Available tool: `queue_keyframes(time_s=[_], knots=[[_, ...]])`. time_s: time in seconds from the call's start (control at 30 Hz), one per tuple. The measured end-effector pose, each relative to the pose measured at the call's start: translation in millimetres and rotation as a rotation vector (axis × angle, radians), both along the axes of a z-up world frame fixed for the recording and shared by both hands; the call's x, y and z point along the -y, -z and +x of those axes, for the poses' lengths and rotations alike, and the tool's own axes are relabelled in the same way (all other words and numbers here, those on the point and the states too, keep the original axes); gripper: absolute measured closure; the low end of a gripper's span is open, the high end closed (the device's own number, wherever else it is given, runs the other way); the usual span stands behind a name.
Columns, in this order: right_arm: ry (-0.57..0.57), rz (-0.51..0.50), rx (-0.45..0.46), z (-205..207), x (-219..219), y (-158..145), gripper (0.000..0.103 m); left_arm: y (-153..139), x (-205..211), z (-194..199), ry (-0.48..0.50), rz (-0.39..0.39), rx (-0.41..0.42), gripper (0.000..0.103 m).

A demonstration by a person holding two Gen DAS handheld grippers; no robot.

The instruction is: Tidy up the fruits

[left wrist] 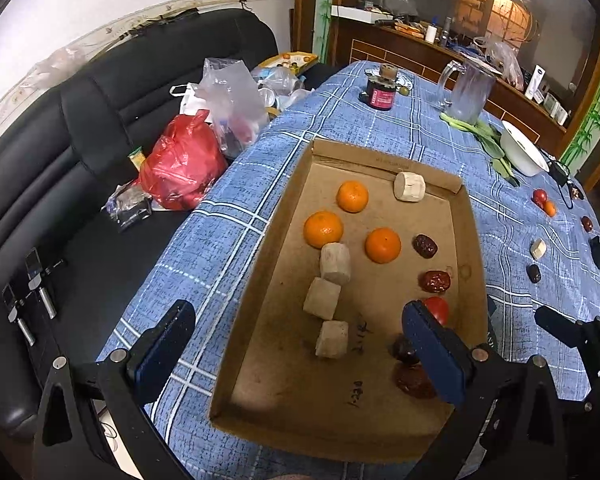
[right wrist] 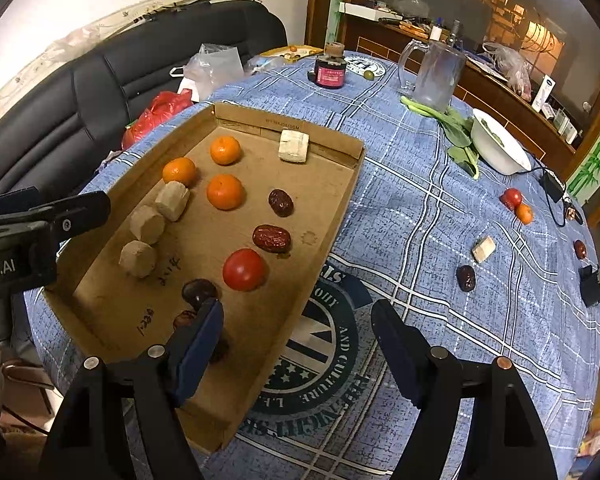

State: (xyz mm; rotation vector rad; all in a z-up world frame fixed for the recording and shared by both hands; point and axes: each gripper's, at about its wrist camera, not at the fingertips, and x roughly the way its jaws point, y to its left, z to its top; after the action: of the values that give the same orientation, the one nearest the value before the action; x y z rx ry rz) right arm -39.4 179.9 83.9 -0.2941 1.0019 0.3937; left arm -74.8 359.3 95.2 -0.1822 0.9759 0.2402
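Both grippers spread wide, nothing grasped; left gripper (left wrist: 300, 344) straddles tray's (right wrist: 340, 204) near-left edge, right finger over dates (left wrist: 414, 380); right gripper (right wrist: 298, 344) straddles near-right edge; oranges (right wrist: 225, 191), tomato (right wrist: 245, 269), cut chunks (right wrist: 147, 224) inside tray; more fruit (right wrist: 512, 199) at table's (right wrist: 420, 208) right edge.
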Motion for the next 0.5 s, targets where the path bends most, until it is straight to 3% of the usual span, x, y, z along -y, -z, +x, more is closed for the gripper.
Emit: queue_keyframes(time_s=[0.5], knots=[[0.078,-0.019,-0.016,13.5,11.8,5.6,0.02,11.3,11.6,25.2,0.076,-0.02,-0.034,0.0]])
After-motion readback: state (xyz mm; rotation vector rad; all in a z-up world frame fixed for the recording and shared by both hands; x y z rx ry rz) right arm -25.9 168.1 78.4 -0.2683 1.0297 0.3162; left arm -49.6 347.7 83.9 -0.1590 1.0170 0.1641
